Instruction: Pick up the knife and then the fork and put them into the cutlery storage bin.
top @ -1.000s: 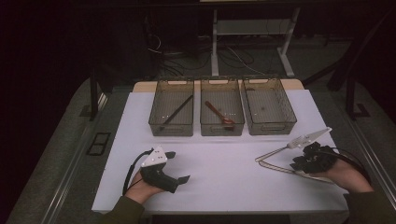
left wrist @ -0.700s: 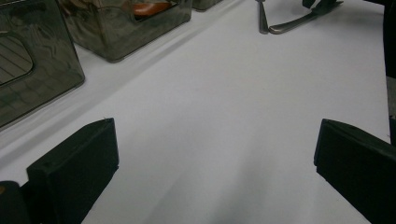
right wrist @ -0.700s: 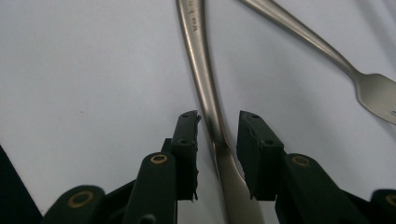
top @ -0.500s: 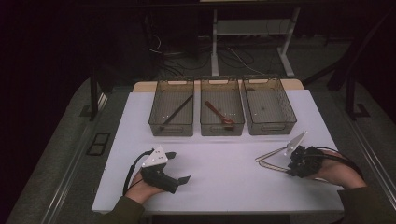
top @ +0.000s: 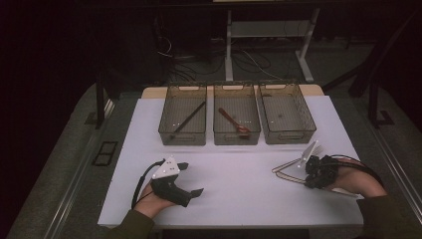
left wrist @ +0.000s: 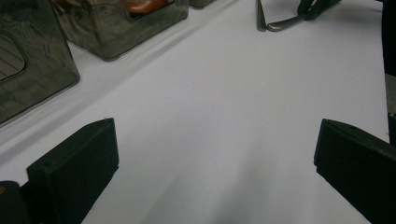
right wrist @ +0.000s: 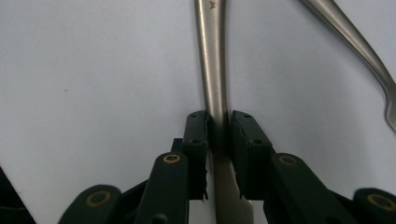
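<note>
Right gripper (right wrist: 218, 128) fingers — clamping utensil handle (right wrist: 212, 70)

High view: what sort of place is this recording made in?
Probably a lab or workshop data-collection station: a white-topped table lit in a dark room, three clear bins lined up for sorting cutlery, and loose cables under a desk frame behind.
</note>
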Demonstrator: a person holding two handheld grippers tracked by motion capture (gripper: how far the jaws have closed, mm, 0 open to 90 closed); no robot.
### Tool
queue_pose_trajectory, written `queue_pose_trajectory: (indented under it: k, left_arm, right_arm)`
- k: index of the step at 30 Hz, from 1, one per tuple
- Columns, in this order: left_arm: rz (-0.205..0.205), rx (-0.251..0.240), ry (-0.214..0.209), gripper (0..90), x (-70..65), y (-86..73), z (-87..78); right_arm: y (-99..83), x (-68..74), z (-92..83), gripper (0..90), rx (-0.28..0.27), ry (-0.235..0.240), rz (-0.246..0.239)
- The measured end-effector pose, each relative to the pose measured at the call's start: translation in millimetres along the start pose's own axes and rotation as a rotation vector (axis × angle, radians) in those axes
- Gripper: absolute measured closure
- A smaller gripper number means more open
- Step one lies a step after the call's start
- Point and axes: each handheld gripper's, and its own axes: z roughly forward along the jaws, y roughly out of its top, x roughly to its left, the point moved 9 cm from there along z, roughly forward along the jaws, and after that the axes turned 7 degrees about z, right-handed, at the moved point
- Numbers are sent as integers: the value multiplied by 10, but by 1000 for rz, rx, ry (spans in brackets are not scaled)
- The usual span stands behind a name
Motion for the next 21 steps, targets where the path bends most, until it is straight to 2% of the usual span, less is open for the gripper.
queue_pose_trajectory:
  k: [3,8,17,21]
  left_arm:
    - [1,0,-1,0,-1,0,0]
    - [2,0,-4,0,-6,1,2]
    - [3,-1,-5,0,-6,2,0]
    - [3,-2,-4,0,-4,4,-4]
  right_arm:
    - [9,-22,7,763,18,-16,-36]
    - [12,-3,3,784,27,0,-50]
    - [-2,-8,-7,787,2,11,-50]
    - [-15,29,-22,787,-24,51,-39]
